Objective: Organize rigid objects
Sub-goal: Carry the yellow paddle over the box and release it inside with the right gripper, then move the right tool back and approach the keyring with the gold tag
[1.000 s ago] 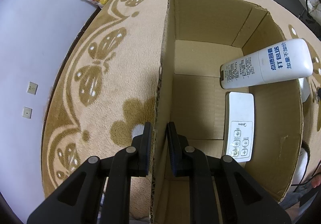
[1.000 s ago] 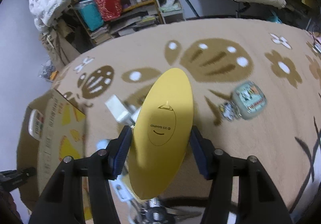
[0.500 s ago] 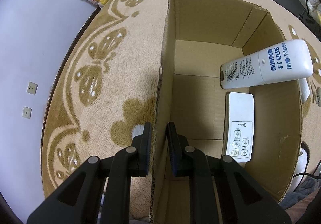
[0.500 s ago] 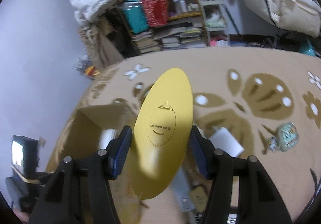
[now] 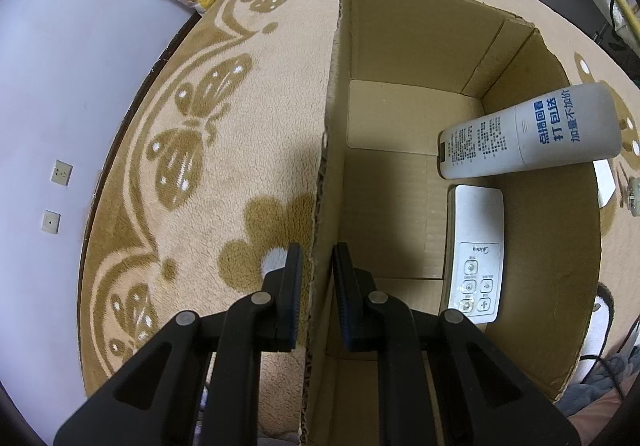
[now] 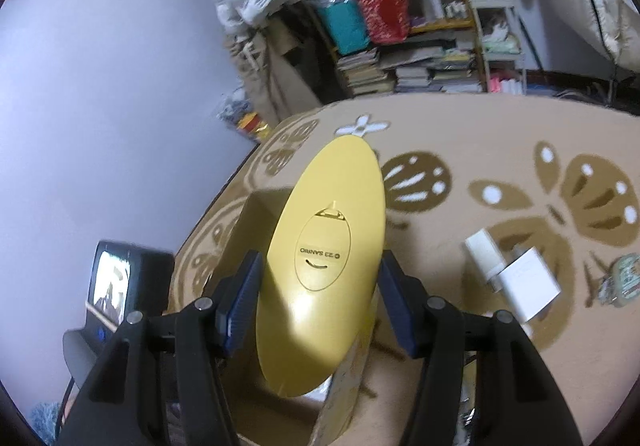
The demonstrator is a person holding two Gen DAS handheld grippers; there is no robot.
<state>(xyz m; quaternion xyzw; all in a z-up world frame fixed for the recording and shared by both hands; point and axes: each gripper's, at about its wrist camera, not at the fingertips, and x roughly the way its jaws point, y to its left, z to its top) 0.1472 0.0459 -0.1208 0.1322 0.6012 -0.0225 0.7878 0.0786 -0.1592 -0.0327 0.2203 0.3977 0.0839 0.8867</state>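
An open cardboard box (image 5: 420, 42) stands on a beige patterned carpet. My left gripper (image 5: 316, 258) is shut on the box's left wall (image 5: 332, 174), one finger on each side. Inside, a white remote with buttons (image 5: 476, 246) lies flat on the floor. A second white remote with blue print (image 5: 532, 130) leans against the right wall. In the right wrist view, my right gripper (image 6: 320, 260) is shut on a yellow oval object (image 6: 332, 206) held in the air. The box (image 6: 260, 214) shows behind and below it, largely hidden.
White rectangular items (image 6: 524, 278) and a small tin (image 6: 624, 278) lie on the carpet (image 6: 500, 150) right of the box. A wall with sockets (image 5: 56, 174) borders the carpet on the left. Shelves with books (image 6: 420, 70) stand behind, and a small screen (image 6: 116, 278) sits low left.
My right gripper has carried the yellow object up and left, from over the loose items toward the box. The left gripper and the remotes have not moved.
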